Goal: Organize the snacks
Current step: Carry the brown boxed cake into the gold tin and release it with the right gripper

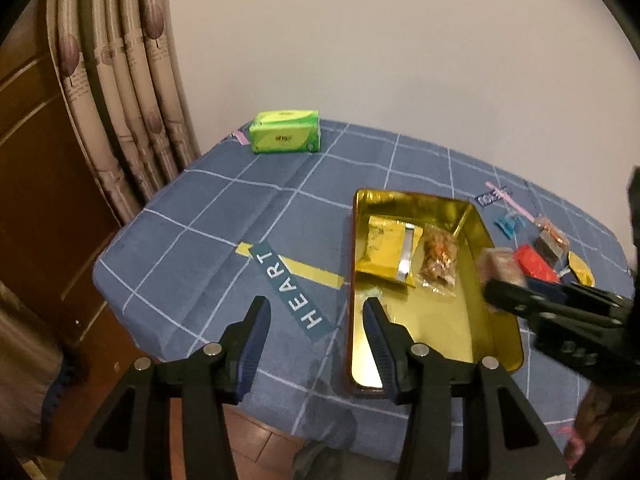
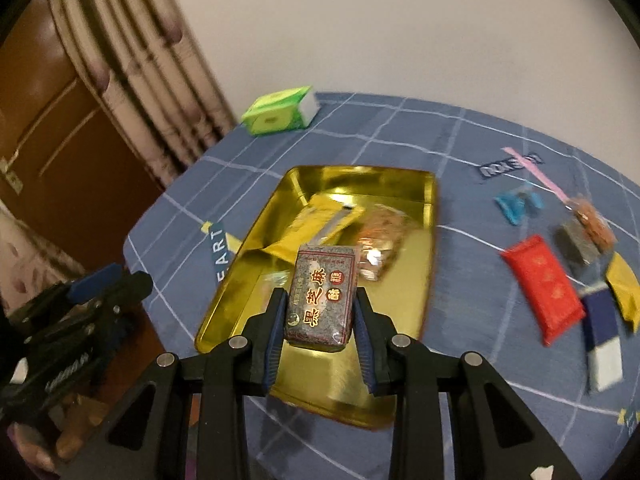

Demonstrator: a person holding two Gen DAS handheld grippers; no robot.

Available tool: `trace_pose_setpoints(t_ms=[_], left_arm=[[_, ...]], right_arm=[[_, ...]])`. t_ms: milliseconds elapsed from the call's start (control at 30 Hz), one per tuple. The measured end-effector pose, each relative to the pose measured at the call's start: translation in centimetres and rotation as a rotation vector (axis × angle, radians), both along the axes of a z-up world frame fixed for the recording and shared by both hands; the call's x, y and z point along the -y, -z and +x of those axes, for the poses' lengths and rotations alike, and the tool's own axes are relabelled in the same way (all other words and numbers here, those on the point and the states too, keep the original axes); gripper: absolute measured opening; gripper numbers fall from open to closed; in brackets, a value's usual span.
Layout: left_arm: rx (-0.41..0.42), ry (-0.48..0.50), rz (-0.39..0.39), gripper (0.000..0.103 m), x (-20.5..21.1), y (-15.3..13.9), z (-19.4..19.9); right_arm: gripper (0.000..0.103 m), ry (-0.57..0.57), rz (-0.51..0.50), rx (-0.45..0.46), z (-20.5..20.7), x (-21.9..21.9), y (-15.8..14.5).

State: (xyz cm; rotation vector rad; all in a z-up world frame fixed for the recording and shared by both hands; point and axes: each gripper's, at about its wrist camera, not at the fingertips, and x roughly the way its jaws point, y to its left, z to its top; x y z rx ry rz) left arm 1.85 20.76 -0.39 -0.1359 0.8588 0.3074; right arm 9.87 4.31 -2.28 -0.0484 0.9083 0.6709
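A gold tin tray (image 1: 500,344) (image 2: 240,276) lies on the blue checked tablecloth. In it lie a gold foil packet (image 1: 386,256) (image 2: 316,220) and a clear-wrapped snack (image 1: 438,260) (image 2: 380,240). My right gripper (image 2: 320,296) is shut on a grey sesame snack bar (image 2: 322,296) and holds it above the tray; it shows blurred in the left wrist view (image 1: 500,268). My left gripper (image 1: 316,308) is open and empty at the tray's near left edge.
Loose snacks lie right of the tray: a red packet (image 2: 544,284) (image 1: 534,264), a blue candy (image 2: 516,202) (image 1: 510,224), a grey bar (image 2: 576,244), a yellow packet (image 2: 624,288), a navy-and-white packet (image 2: 602,332). A green tissue pack (image 1: 286,131) (image 2: 280,114) sits at the far corner. Curtain and door are left.
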Motion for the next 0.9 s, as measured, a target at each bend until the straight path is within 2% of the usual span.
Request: trace_pose_setpoints(t_ms=[200, 400, 633, 900], left_arm=[[0.001, -0.005, 0.068, 0.049, 0.5, -0.3, -0.2], [-0.029, 0.005, 0.063, 0.049, 0.5, 0.0, 0.1], [-0.038, 0.010, 0.070, 0.049, 0.6, 0.2, 0.3], [-0.042, 0.018, 0.080, 0.049, 0.9, 0.2, 0.3]], right_arm=[[0.029, -0.022, -0.049, -0.033, 1.1, -3.0, 2.4], [0.029, -0.029, -0.090, -0.049, 1.3, -4.3, 4.1], [0.030, -0.029, -0.104, -0.045, 1.4, -4.6, 4.5], [0.031, -0.024, -0.074, -0.030, 1.3, -4.4, 3.8]])
